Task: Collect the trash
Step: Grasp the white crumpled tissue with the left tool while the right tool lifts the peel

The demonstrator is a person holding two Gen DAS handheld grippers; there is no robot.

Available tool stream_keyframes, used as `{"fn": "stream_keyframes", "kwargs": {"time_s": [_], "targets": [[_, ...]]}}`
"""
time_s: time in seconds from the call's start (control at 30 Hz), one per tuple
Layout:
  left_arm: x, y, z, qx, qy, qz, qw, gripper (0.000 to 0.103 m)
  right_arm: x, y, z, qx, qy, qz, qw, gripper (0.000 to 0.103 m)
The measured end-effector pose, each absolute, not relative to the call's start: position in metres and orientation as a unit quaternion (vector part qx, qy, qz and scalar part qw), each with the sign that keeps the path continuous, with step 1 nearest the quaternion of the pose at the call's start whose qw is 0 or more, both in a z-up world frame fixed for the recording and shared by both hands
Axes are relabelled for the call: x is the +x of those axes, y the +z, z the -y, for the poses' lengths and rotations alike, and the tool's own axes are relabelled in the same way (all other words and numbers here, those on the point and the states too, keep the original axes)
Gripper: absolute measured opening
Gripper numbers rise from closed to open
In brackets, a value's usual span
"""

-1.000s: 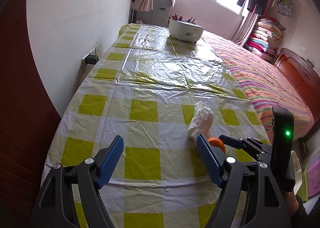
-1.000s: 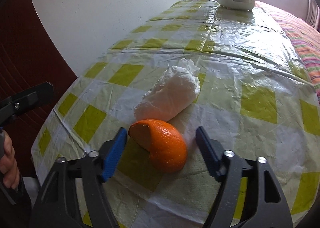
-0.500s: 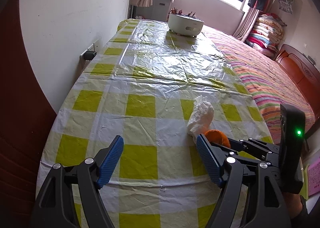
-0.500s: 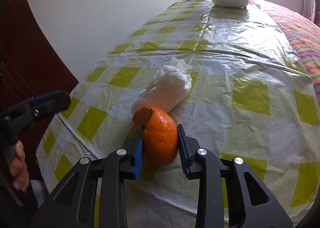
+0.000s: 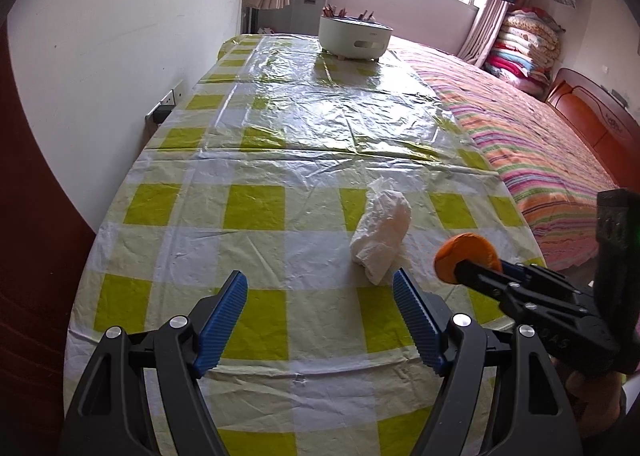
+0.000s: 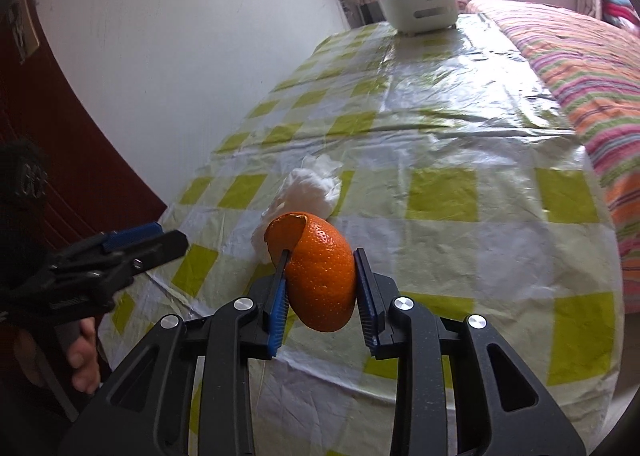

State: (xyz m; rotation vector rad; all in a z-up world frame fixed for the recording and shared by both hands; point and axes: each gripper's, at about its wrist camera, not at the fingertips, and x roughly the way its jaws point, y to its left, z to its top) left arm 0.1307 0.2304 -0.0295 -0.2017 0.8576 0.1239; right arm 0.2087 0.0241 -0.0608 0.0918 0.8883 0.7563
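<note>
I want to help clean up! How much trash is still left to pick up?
Nothing looks put away yet. The right gripper is shut on the orange peel, lifted off the table. The crumpled tissue still lies there, just ahead of the open left gripper, so that's left.

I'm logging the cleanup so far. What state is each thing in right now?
orange peel: pinched between the jaws, lifted off the table
right gripper: just closed on the peel
left gripper: jaws wide open, nothing between them
crumpled tissue: lying loose on the tablecloth
tablecloth: spread over the table, wrinkled
white pot: upright at the far end
</note>
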Motion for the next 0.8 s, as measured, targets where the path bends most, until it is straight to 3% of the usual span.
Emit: {"fn": "stream_keyframes", "kwargs": {"time_s": [0.8], "targets": [[0.203, -0.058, -0.174, -0.023, 0.038, -0.454, 0.890, 0.073, 0.192, -0.042, 0.080, 0.144, 0.322, -0.389, 0.852, 0.029]]}}
